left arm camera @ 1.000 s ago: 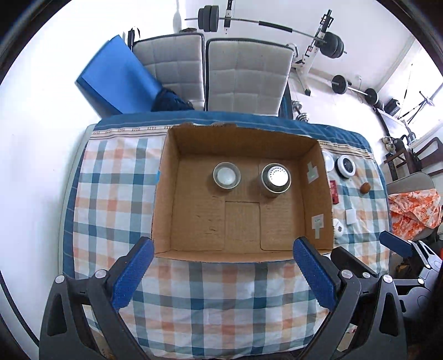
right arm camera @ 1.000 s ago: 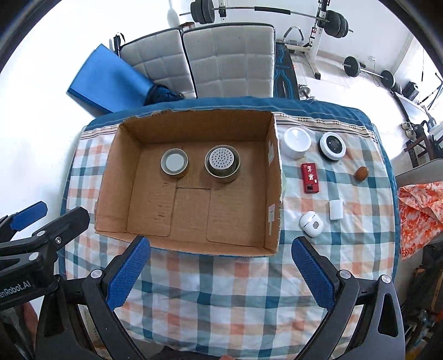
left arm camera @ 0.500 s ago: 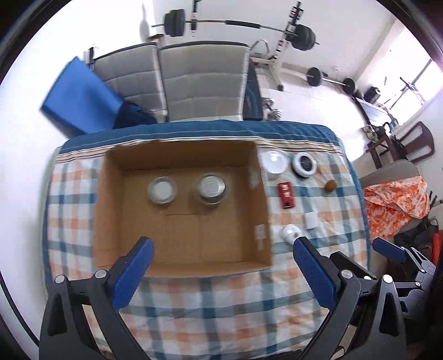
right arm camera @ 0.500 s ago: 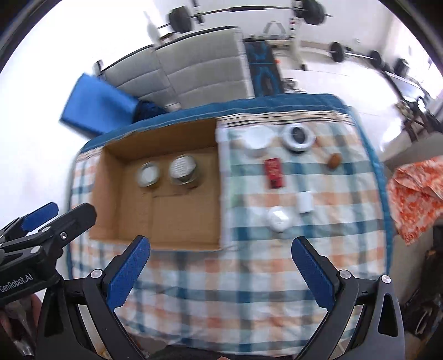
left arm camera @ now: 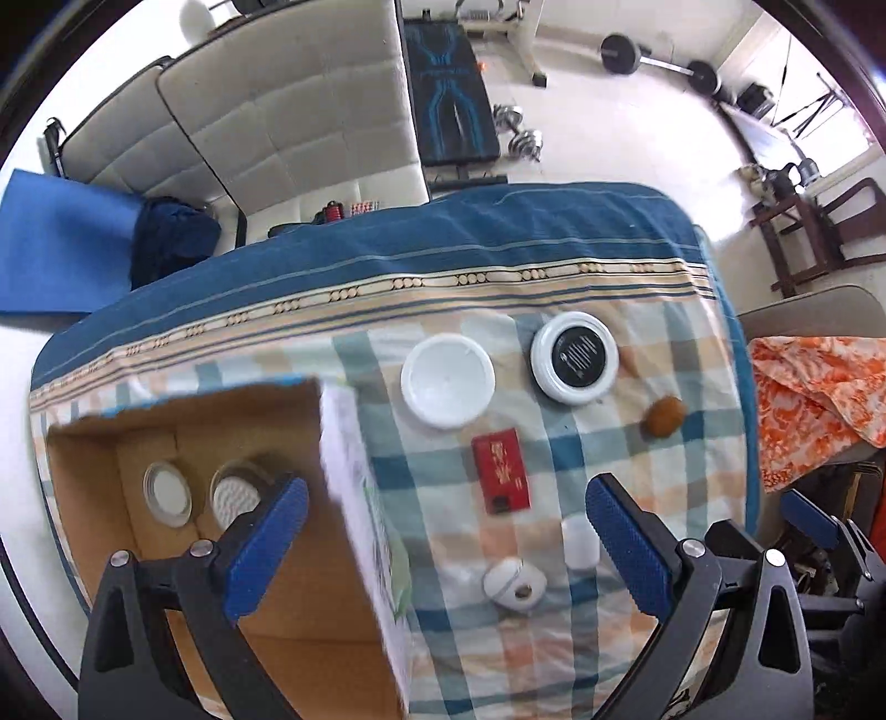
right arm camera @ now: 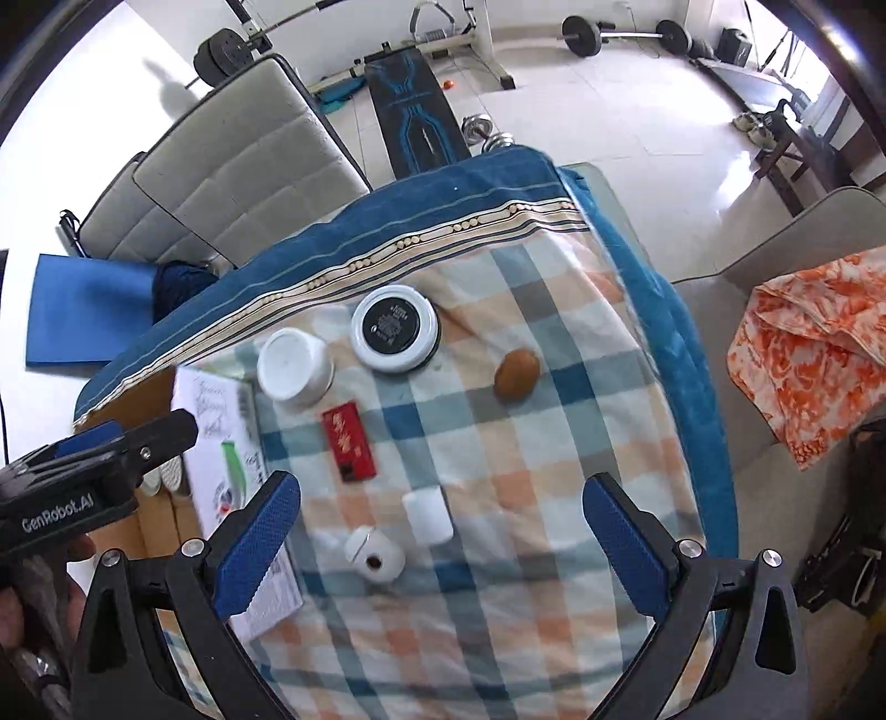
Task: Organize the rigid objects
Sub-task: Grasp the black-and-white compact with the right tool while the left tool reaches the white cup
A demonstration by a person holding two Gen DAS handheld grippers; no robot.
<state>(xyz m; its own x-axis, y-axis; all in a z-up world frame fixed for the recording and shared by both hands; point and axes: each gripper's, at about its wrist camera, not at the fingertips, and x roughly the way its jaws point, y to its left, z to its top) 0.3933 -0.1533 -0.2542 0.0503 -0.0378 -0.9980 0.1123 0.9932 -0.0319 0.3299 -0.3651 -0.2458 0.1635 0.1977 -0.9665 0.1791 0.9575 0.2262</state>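
A cardboard box (left arm camera: pixel 343 498) (right arm camera: pixel 221 471) sits on the left of the checked cloth and holds two round metal tins (left arm camera: pixel 166 493). To its right lie a white lid (left arm camera: pixel 447 379) (right arm camera: pixel 293 363), a white-rimmed black disc (left arm camera: pixel 575 356) (right arm camera: pixel 394 327), a red card (left arm camera: pixel 501 469) (right arm camera: pixel 349 443), a brown nut-like object (left arm camera: pixel 663 415) (right arm camera: pixel 516 374), a small white block (left arm camera: pixel 578 540) (right arm camera: pixel 427 515) and a white earbud-like case (left arm camera: pixel 514 581) (right arm camera: pixel 375 554). My left gripper (left arm camera: pixel 443 548) is open above the box's right wall. My right gripper (right arm camera: pixel 440 545) is open above the white block and case.
Two grey padded chairs (left arm camera: pixel 266 116) and a blue mat (left arm camera: pixel 55 249) stand behind the table. An orange patterned cloth (right arm camera: pixel 814 343) lies on a chair to the right. Gym weights (right arm camera: pixel 581 27) are on the floor beyond. The table's right edge (right arm camera: pixel 686 360) is near.
Both grippers have moved right and closer to the table, from over the box to over the loose objects. Both stay open and empty.
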